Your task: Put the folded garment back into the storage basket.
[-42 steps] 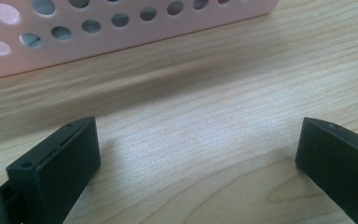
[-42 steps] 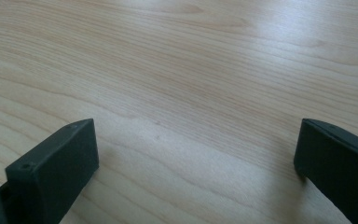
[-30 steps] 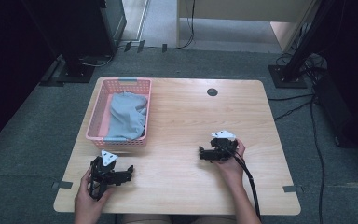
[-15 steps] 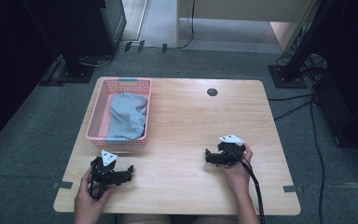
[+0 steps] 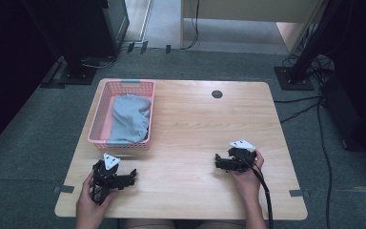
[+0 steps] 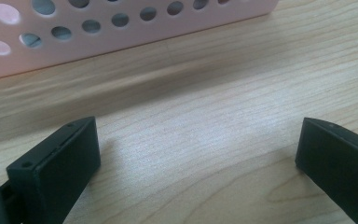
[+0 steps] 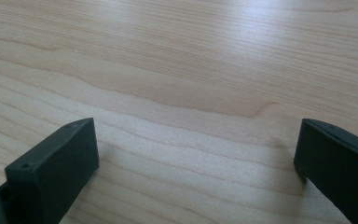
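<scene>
A pink perforated basket [image 5: 100, 119] stands at the table's left side with a grey-blue cloth [image 5: 131, 119] folded inside it. My left gripper [image 5: 132, 175] rests low on the wood just in front of the basket, jaws wide open and empty. In the left gripper view the basket's wall [image 6: 121, 28] runs across the top, close ahead of the gripper [image 6: 198, 149]. My right gripper [image 5: 218, 162] lies at the table's right front, pointing left, open with bare wood between its jaws [image 7: 196, 149].
The wooden table [image 5: 195, 124] has a round dark cable hole [image 5: 217, 94] near its back edge. Black stands [image 5: 76, 38] and cables [image 5: 324, 143] sit on the grey carpet around the table.
My right gripper has drifted slightly right and toward the table's front. The left gripper has stayed put.
</scene>
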`<act>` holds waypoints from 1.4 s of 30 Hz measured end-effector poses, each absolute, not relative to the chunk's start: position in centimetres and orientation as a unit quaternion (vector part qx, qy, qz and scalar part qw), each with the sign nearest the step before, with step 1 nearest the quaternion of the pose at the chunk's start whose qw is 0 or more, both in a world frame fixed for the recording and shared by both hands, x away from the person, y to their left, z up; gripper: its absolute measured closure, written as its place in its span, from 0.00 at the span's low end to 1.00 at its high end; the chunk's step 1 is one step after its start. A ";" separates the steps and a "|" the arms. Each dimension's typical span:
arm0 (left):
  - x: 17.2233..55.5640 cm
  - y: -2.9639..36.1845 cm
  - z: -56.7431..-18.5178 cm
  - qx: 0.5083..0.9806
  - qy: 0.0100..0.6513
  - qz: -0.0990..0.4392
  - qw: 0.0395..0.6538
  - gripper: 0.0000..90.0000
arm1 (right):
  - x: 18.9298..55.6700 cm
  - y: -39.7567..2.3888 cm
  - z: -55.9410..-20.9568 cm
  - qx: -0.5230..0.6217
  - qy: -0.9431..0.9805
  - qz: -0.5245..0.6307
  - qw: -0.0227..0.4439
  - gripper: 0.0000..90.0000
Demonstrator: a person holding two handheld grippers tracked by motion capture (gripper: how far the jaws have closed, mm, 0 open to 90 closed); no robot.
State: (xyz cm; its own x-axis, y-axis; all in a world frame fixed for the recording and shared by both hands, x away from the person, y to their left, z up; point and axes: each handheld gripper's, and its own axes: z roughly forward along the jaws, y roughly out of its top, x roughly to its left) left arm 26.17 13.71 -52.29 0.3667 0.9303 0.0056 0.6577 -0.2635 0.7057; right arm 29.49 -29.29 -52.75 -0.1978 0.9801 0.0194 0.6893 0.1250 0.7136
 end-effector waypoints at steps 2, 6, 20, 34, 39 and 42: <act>26.2 13.7 -52.3 0.764 0.519 0.217 0.314 0.00 | 29.4 -29.5 -52.7 0.588 0.710 0.305 0.238 0.00; 26.2 13.7 -52.3 0.765 0.519 0.217 0.314 0.00 | 29.2 -29.8 -52.8 0.592 0.707 0.303 0.240 0.00; 26.2 13.7 -52.3 0.765 0.519 0.217 0.314 0.00 | 28.5 -30.9 -52.8 0.597 0.703 0.301 0.243 0.00; 26.2 13.7 -52.3 0.765 0.519 0.217 0.314 0.00 | 28.1 -31.8 -52.8 0.601 0.699 0.300 0.244 0.00; 26.2 13.7 -52.3 0.764 0.519 0.217 0.314 0.00 | 28.0 -32.1 -52.8 0.604 0.697 0.299 0.245 0.00; 26.2 13.7 -52.3 0.764 0.519 0.217 0.314 0.00 | 27.9 -32.3 -52.8 0.604 0.696 0.299 0.246 0.00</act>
State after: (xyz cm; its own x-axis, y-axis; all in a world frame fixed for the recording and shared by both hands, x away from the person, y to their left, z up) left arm 26.17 13.70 -52.29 0.3664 0.9304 0.0052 0.6576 -0.2629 0.7060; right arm 27.94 -32.31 -52.77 -0.1485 0.9887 0.0186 0.6948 0.0909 0.7135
